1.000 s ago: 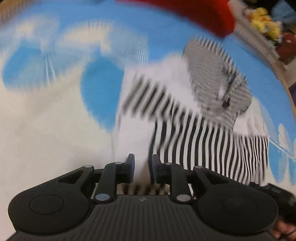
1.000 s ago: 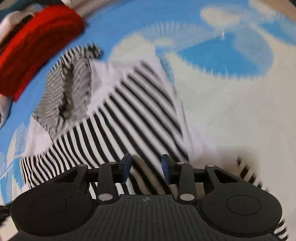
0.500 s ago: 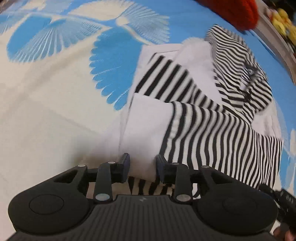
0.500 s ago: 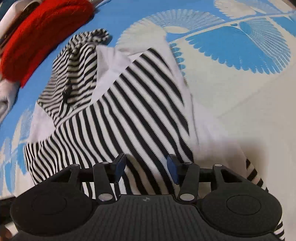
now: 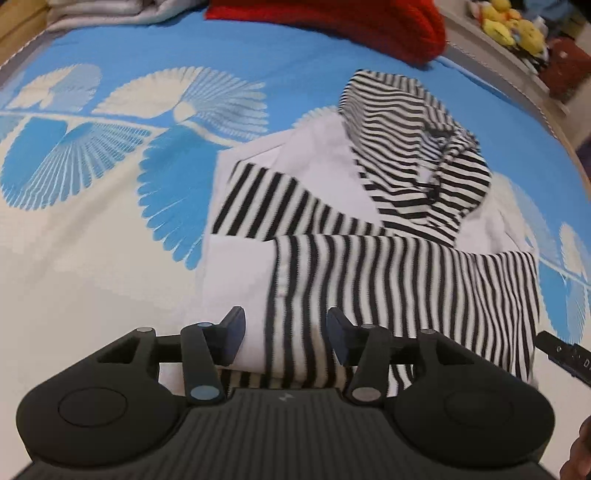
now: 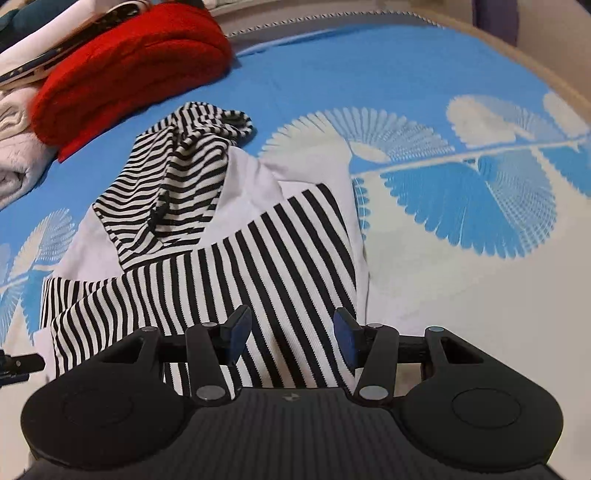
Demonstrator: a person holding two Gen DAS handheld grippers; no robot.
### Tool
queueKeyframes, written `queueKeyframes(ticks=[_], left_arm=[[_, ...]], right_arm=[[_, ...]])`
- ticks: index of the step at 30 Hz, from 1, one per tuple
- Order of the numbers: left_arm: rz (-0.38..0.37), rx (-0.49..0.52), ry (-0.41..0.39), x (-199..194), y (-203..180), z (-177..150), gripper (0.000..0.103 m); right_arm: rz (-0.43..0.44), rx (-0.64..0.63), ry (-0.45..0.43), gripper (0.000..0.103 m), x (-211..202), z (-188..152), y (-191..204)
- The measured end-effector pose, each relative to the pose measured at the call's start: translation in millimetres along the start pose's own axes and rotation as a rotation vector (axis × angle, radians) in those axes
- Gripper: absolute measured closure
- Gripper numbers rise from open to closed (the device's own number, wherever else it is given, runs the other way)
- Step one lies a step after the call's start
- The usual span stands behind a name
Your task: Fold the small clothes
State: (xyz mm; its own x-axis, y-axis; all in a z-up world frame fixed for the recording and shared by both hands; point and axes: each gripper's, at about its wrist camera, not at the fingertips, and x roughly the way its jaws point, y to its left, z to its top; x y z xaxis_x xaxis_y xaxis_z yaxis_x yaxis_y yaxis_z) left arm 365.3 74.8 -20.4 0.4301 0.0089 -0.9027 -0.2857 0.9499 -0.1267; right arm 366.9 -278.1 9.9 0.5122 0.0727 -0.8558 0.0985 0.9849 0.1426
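Observation:
A small white hooded top with black-and-white striped sleeves (image 5: 388,280) (image 6: 258,266) lies on the blue and white bedspread (image 5: 110,258) (image 6: 461,295). Both sleeves are folded across its body, and the striped hood (image 5: 413,155) (image 6: 177,177) is crumpled at the far end. My left gripper (image 5: 286,325) hovers over the near hem with its jaws opening; the cloth lies below them, unpinched. My right gripper (image 6: 291,325) stands open above the striped sleeve, its pads off the fabric.
A red knit garment (image 5: 351,22) (image 6: 129,66) lies at the far edge of the bed beside folded pale clothes (image 6: 14,155). Yellow soft toys (image 5: 513,26) sit on a ledge beyond. The tip of the other gripper (image 5: 561,354) (image 6: 18,363) shows at each view's edge.
Both pairs of jaws have spread apart and let go of the striped cloth. Both grippers have drawn back and up from the top, which now lies still.

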Motion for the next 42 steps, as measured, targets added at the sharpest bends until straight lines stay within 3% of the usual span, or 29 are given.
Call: queueKeyframes(ticks=[10,18,21,27,29,33,34,36,42], left_arm=[[0.039,0.130,-0.241,-30.7,-30.8,-6.3,0.023],[0.031,0.140,-0.334,-39.6,-36.9,-3.7,0.020],[0.026,0.131,-0.341,-39.5,-32.0,-1.8,0.020],[0.048,0.135,-0.410,-50.5,-20.3,9.1,0.021],[0.042,0.146,-0.410,-50.7,-18.8,22.8,0.025],[0.014,0.228,-0.384,-39.4,-32.1,67.6,0.070],[0.015,0.256,-0.381,-33.4,-38.6,80.1,0.077],[0.016,0.268,-0.364,-16.4,-49.6,107.6,0.085],[-0.034,0.222,-0.268,64.1,-76.6,191.7,0.085]], right_arm=[[-0.045,-0.051,-0.058,0.051,-25.5,-1.5,-0.5],[-0.055,-0.046,-0.100,0.050,-43.4,3.9,-8.1],[-0.037,-0.043,-0.157,0.043,-54.9,6.8,-10.2],[-0.069,-0.076,-0.229,0.043,-63.5,16.1,-16.7],[-0.089,-0.063,-0.226,0.043,-61.8,20.6,-21.4],[-0.115,-0.049,-0.209,0.043,-59.6,25.5,-28.8],[-0.126,-0.055,-0.205,0.043,-57.9,25.8,-30.2],[-0.140,-0.055,-0.191,0.043,-53.7,26.1,-33.9],[-0.140,-0.039,-0.153,0.043,-41.0,29.5,-45.5]])
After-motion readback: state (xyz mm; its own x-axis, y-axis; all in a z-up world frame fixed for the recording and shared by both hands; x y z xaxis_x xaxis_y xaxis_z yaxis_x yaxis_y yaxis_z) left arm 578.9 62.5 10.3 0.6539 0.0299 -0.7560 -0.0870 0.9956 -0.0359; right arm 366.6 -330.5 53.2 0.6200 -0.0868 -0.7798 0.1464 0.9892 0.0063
